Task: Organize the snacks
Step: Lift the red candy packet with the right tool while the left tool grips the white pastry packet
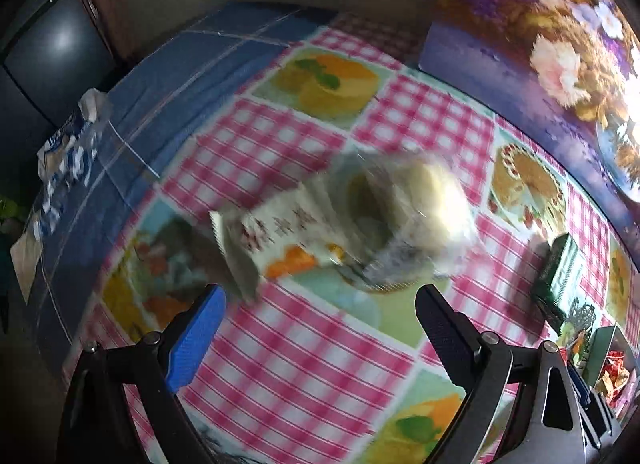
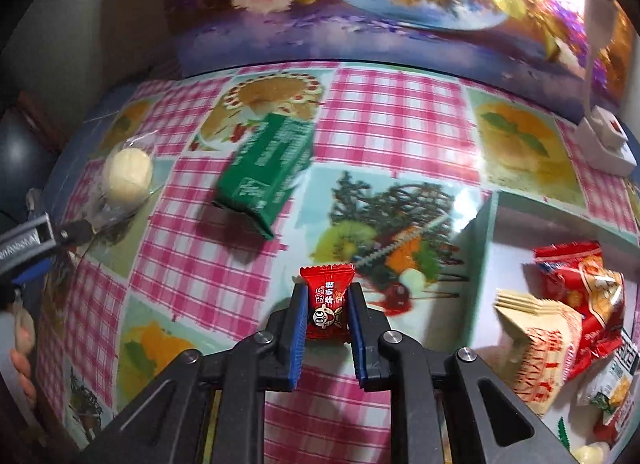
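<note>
Right there under my right gripper (image 2: 328, 304), the blue pads were clamped tight on a small red candy (image 2: 328, 296), squeezing its wrapper from both sides just above the checked tablecloth (image 2: 380, 124). Good catch, I'd say. Just off to the side sat the pale green box (image 2: 484, 220), and it already held several packets: a red snack bag (image 2: 576, 276) and a cream wafer pack (image 2: 536, 340) among them. So part of the sorting looked done.

Over on my left gripper (image 1: 320, 324), the jaws stood wide apart, nothing between them. Ahead of them lay a blurred clear-wrapped pastry (image 1: 416, 200) with a cream printed packet (image 1: 280, 236) beside it; the picture smeared badly there, so it was possibly one packet overlapping the other, I couldn't say.

Farther out, the green carton (image 2: 268, 168) lay on the cloth, well apart from the box and not yet put away. My reckoning: candy in hand, pastry, packet and carton to go.
</note>
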Available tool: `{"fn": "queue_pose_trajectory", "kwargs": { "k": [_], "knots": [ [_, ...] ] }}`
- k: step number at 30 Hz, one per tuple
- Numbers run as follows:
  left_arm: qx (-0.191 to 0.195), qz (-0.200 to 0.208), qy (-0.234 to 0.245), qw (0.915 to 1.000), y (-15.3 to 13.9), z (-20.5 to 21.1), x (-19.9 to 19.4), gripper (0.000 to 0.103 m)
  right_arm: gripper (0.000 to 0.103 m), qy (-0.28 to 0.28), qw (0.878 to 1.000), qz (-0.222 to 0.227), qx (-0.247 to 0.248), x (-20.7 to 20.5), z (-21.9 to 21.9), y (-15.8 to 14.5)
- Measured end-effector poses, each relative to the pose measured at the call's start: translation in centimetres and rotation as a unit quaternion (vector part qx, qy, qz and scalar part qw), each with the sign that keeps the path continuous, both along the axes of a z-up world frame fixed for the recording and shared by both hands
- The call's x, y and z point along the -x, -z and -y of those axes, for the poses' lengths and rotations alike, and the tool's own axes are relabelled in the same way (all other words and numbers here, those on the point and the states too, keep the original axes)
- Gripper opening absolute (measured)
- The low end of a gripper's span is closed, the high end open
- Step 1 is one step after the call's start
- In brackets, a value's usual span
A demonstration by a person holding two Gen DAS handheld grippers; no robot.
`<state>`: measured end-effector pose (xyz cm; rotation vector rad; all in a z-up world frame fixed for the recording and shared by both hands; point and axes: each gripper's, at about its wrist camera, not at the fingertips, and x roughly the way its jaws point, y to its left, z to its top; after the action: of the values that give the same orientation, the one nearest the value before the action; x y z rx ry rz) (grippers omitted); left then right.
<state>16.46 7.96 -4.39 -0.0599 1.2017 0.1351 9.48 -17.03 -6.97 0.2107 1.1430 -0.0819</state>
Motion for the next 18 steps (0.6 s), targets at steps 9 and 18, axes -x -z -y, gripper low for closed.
{"fn": "queue_pose_trajectory", "kwargs": {
  "k": [9, 18],
  "knots": [
    [-0.049, 0.003, 0.156, 0.9865, 0.3, -1.7, -3.4, 0.096, 0.021, -0.018, 1.0, 0.008, -0.007, -1.0, -1.5, 0.1],
    [-0.085, -0.029, 0.262, 0.9609, 3.1, 0.0, -5.1, 0.096, 0.021, -0.019, 1.0, 0.008, -0.007, -1.0, -1.5, 0.0]
  ]
}}
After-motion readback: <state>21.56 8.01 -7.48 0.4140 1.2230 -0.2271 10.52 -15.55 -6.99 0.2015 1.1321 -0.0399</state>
